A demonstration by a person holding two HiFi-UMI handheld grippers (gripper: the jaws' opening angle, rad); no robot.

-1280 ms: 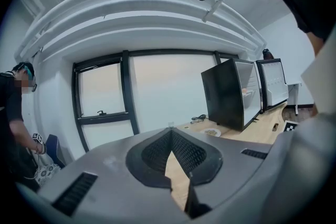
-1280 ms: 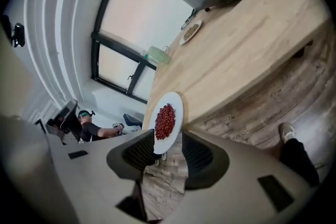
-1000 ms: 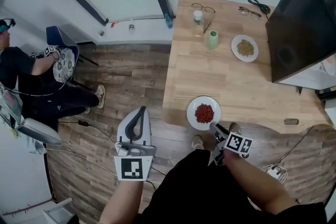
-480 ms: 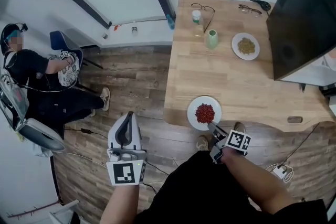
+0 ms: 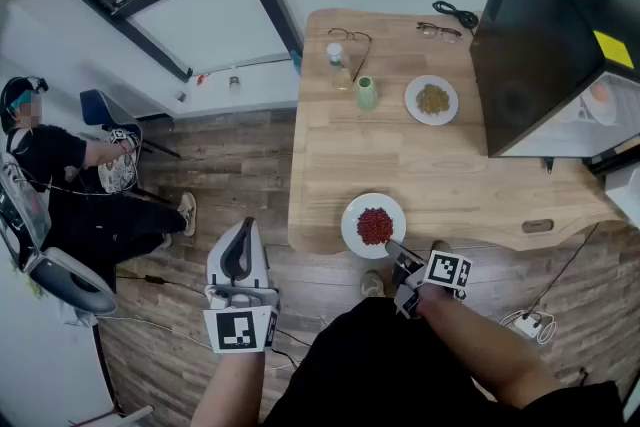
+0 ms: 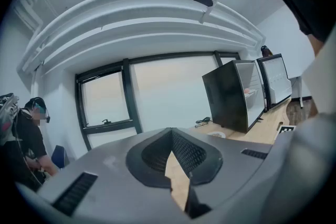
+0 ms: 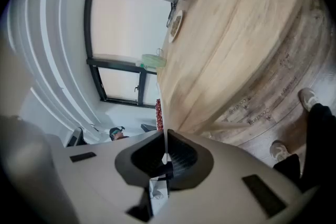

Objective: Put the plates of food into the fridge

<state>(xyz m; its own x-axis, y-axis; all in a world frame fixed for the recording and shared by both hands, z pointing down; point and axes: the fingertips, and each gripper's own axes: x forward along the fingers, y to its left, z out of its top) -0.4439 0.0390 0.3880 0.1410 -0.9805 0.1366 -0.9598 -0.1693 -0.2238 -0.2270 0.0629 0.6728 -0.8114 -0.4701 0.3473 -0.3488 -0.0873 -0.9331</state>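
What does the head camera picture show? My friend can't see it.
From above, the right gripper is closing its jaws on the near rim of a white plate of red food at the edge of a wooden table. The left gripper hangs shut and empty over the floor. A second plate sits near a black fridge.

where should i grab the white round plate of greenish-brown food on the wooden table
Best pinch the plate by its thin rim on the near side, coming in low over the table; it lies flat, and the green cup stands left of it.
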